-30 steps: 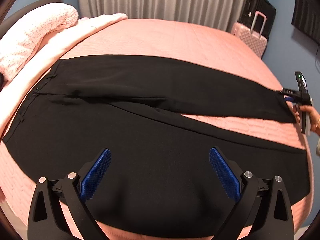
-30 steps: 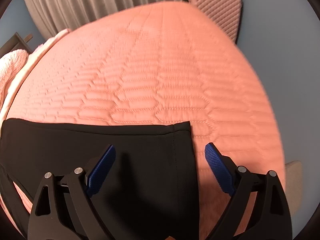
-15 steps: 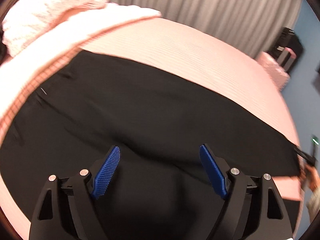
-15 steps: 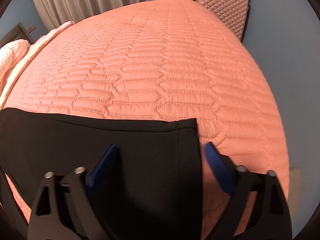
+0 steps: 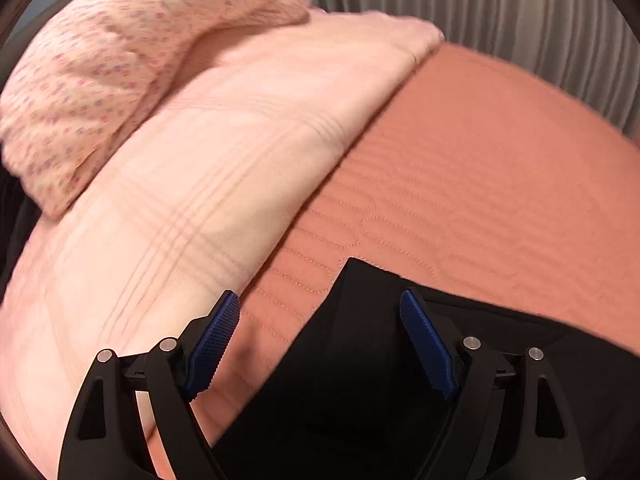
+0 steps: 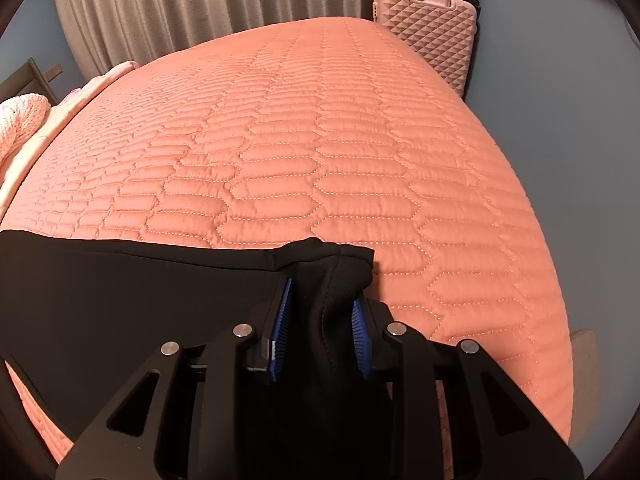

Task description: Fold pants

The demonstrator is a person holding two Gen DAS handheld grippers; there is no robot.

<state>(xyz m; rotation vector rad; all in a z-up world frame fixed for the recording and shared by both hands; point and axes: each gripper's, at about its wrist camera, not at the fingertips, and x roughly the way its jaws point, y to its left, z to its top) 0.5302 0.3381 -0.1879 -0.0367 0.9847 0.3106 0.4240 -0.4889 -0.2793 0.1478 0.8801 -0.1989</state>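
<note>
Black pants lie flat on a salmon quilted bed. In the left wrist view the waist corner of the pants (image 5: 360,344) sits between the blue pads of my left gripper (image 5: 320,344), which is open and just above it. In the right wrist view my right gripper (image 6: 320,316) is shut on the bunched hem of a pant leg (image 6: 332,276); the rest of that leg (image 6: 140,296) stretches to the left on the bed.
A pale pink folded blanket (image 5: 192,184) and a speckled pink pillow (image 5: 120,64) lie left of the waist. A pink hard suitcase (image 6: 432,32) stands beyond the bed's far right corner. Grey curtains (image 6: 192,4) hang behind the bed.
My left gripper has swung left from the middle of the pants to the waist corner by the blanket. My right gripper has closed on the leg hem, which is now bunched.
</note>
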